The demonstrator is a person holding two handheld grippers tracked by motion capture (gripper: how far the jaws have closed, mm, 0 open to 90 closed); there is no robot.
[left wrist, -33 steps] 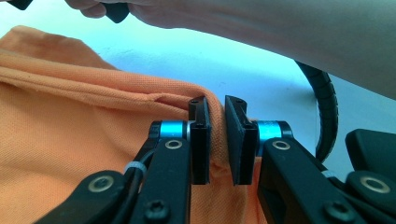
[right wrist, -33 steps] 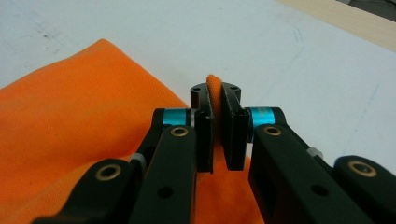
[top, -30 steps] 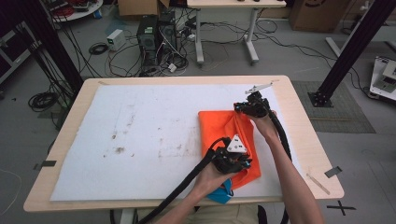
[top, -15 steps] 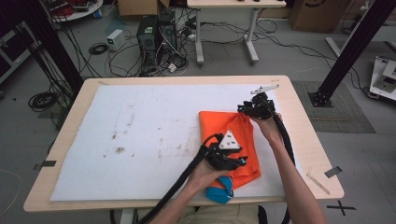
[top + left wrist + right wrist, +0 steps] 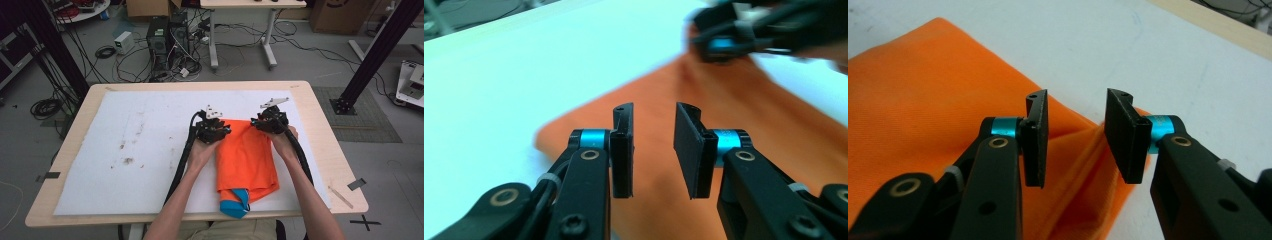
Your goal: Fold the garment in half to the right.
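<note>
Two grippers, left gripper and right gripper, are hovering with jaws apart over the far corners of the orange cloth lying on the white mat; the left's jaws have just been closing, nothing between them. Next, I think, each pinches a corner.

The left gripper now sits at the far left corner of the orange cloth, level with the right gripper, no longer at the near edge. Both grippers' jaws stand parted, the left's having just narrowed, with the cloth beneath them unclamped.
</note>
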